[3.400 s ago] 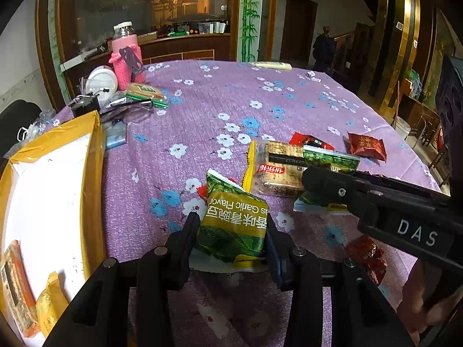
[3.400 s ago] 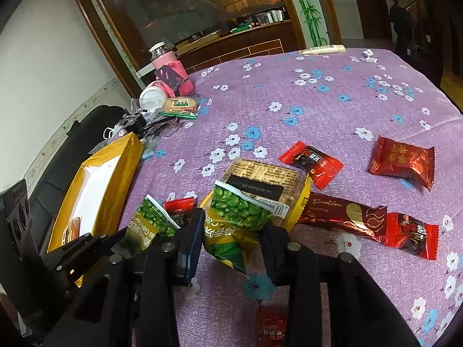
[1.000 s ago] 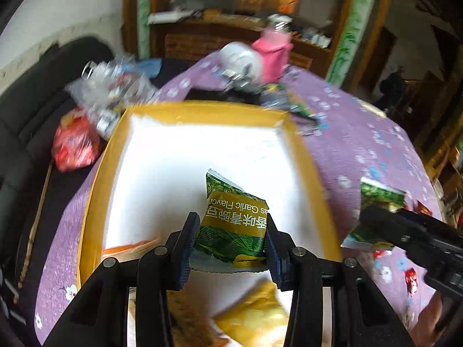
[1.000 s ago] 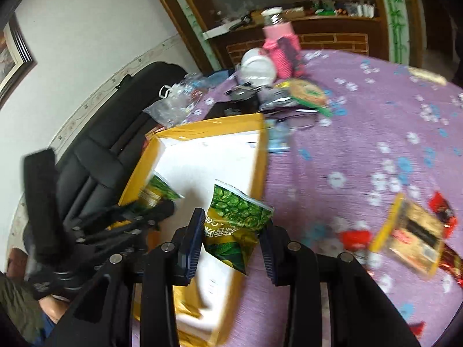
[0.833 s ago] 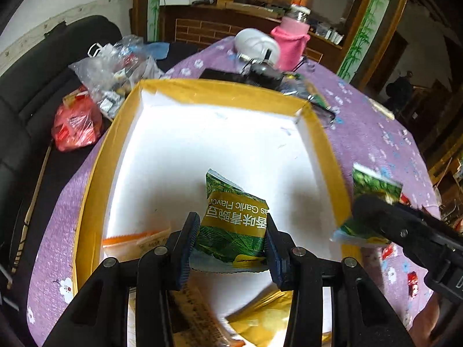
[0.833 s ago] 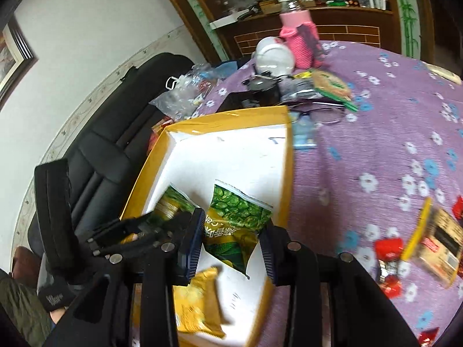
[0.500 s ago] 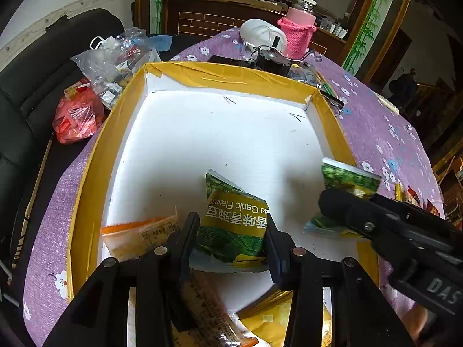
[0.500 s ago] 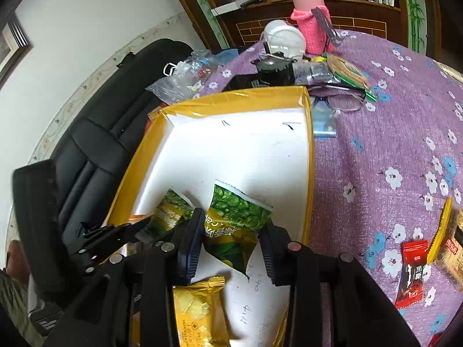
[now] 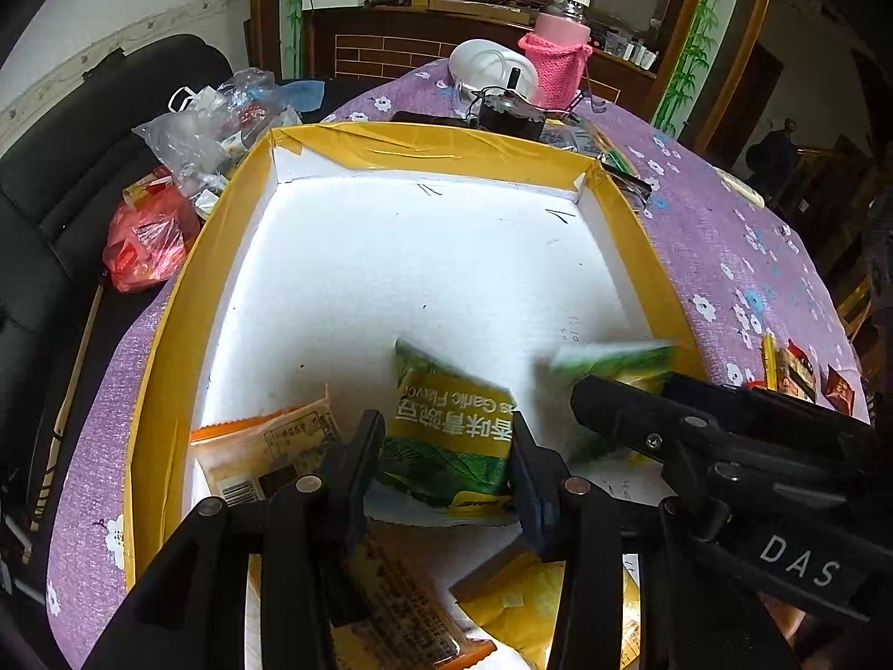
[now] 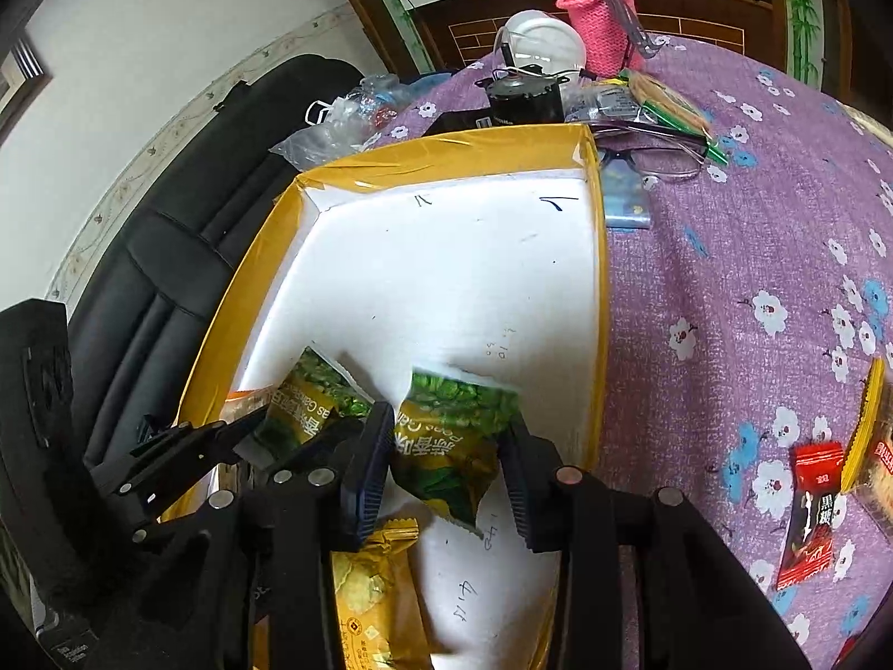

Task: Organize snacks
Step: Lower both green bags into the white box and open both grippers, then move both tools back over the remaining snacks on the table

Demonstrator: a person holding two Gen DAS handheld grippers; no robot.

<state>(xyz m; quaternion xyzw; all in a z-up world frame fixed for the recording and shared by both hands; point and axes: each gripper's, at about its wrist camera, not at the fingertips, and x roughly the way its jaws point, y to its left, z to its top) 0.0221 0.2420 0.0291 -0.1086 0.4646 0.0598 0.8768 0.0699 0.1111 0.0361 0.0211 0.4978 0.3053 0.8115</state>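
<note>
In the left wrist view, the right hand-held gripper (image 9: 591, 399) covers the lower half of its green pea packet (image 9: 614, 360), whose top edge is motion-blurred. Nearer than that packet, the orange-printed wrapper (image 9: 402, 608) is half hidden behind a gripper finger, and the yellow packet (image 9: 519, 603) runs off the bottom edge.
</note>
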